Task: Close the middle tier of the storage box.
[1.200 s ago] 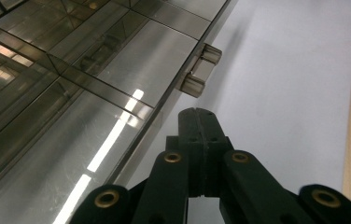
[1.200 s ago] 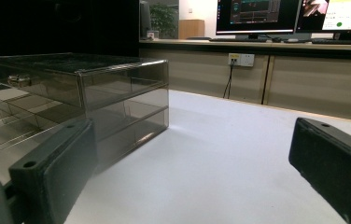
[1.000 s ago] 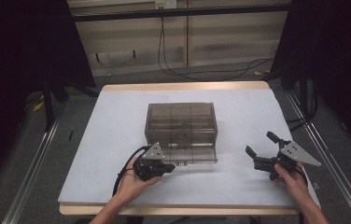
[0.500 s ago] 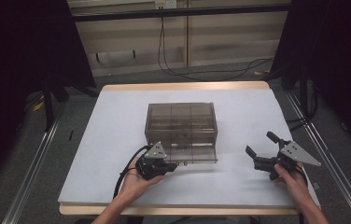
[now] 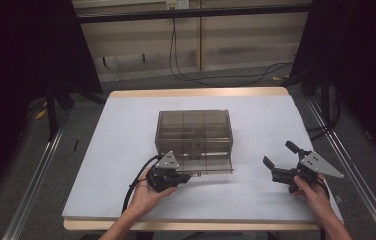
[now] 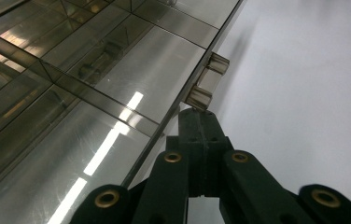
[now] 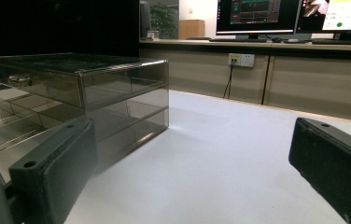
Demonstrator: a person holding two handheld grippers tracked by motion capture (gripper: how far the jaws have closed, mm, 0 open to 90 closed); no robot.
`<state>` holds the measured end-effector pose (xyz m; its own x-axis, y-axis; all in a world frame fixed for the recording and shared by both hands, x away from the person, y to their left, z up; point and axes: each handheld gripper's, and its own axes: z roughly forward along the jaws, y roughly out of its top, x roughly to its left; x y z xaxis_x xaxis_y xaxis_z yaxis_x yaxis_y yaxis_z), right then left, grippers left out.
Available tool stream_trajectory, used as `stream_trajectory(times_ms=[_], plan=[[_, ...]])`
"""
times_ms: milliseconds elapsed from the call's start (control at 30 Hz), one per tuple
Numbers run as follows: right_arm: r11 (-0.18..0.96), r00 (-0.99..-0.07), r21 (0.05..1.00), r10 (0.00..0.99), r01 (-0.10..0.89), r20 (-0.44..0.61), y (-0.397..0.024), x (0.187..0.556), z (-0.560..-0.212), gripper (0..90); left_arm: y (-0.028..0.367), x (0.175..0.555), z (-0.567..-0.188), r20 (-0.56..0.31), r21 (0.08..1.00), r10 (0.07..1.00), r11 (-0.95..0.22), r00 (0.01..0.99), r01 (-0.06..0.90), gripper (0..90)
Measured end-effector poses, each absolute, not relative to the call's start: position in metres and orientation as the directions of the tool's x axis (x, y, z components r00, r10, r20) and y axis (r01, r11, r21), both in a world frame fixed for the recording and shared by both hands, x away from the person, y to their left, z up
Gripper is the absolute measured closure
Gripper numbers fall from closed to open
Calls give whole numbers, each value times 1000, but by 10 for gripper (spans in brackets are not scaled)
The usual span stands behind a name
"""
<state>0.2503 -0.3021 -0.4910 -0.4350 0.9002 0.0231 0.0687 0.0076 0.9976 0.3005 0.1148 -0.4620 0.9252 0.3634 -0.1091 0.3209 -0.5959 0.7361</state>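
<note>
Smoky clear plastic drawer box [image 5: 194, 131] sits mid-desk [image 5: 116, 150], long axis left-right, front toward the person, its lower drawer [image 5: 211, 164] pulled out toward them. Left gripper [image 5: 185, 176], jaws pressed together, pinches the drawer's handle [image 6: 207, 81]. Right gripper [image 5: 282, 159] hovers well apart at right, jaws spread, empty.

A white-topped desk [image 5: 126, 150] with a pale wooden edge carries a smoked clear plastic drawer cabinet [image 5: 194, 131], standing near its middle. The cabinet's lower drawer [image 5: 211, 162] is pulled out toward six o'clock. The desk surface at three and nine o'clock is plain white.
</note>
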Motion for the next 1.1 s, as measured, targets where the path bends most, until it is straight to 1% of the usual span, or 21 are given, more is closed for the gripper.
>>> stream_trajectory(times_ms=[1100], plan=[[8,-435,998,900,70,23,-302,250,-491,8,119,305,-460,-112,734,385,-589,916,338,900]])
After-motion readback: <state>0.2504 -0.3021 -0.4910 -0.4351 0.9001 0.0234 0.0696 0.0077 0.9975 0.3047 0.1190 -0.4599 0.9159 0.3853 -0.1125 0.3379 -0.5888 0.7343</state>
